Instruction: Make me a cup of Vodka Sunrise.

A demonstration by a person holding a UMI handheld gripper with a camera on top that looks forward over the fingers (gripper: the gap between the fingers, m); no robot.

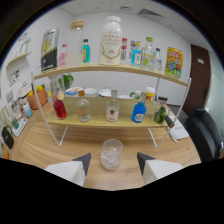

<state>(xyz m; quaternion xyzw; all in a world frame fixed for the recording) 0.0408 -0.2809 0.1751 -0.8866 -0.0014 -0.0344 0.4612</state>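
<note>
A clear glass (111, 153) holding ice cubes stands on the wooden table (60, 150), between the tips of my gripper (113, 161), with a gap at each side. The gripper is open and holds nothing. On the lower shelf (100, 122) beyond the glass stand a red bottle (59, 106), a clear bottle (83, 108), a clear bottle with a red label (112, 108), a blue bottle (139, 110) and a dark green bottle (160, 114).
The upper shelf (110, 68) carries a big white jug (110, 40), a tall clear jar (76, 44), a black-and-yellow box (49, 49), a yellow box (173, 61) and several small bottles. White metal shelf legs (62, 132) stand on the table. A dark chair (206, 132) sits at the right.
</note>
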